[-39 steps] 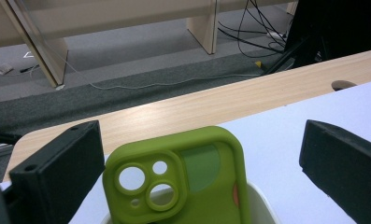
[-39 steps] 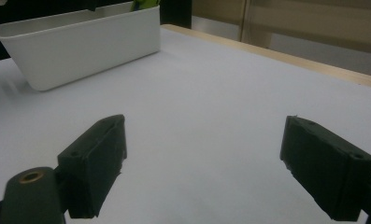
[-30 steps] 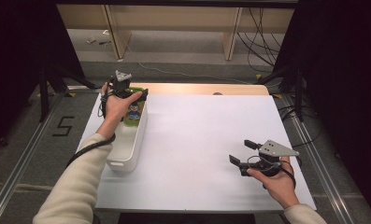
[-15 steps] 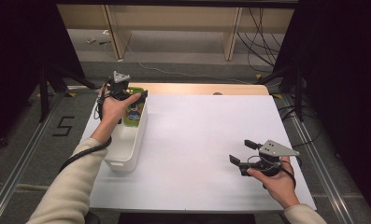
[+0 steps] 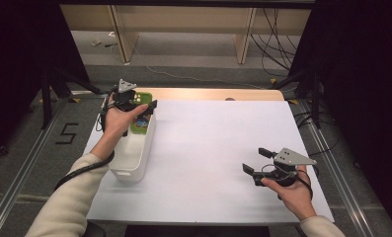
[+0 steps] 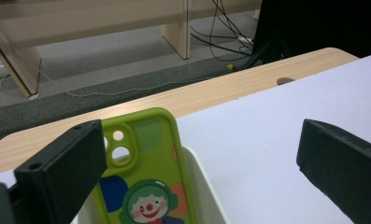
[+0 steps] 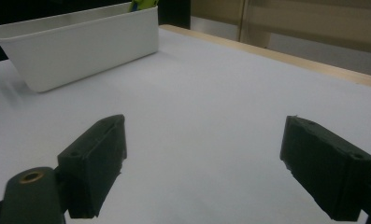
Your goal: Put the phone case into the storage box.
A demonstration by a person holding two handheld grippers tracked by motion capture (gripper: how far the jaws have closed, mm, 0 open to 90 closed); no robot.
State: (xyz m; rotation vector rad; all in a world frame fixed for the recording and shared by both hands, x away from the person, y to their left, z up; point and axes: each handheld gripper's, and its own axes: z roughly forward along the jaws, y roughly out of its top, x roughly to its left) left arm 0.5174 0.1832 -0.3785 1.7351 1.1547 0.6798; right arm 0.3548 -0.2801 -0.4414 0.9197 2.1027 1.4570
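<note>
L tool (image 5: 143, 111): held in L hand (image 5: 115, 120) at far L of the high view, arm stretched fwd, pale sleeve at forearm. Jaws wide apart, have just been closing slightly, nothing pinched between them.

R tool (image 5: 255, 165): in R hand (image 5: 291, 190) near R, low, jaws pointing leftward, spread wide, nothing between. Cable trails from each tool.

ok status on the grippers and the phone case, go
Left gripper open over the bin's far end, jaws just eased in a little, nothing gripped. Green phone case leaning in the white bin. Right gripper open, idle. Nothing in the way.
</note>
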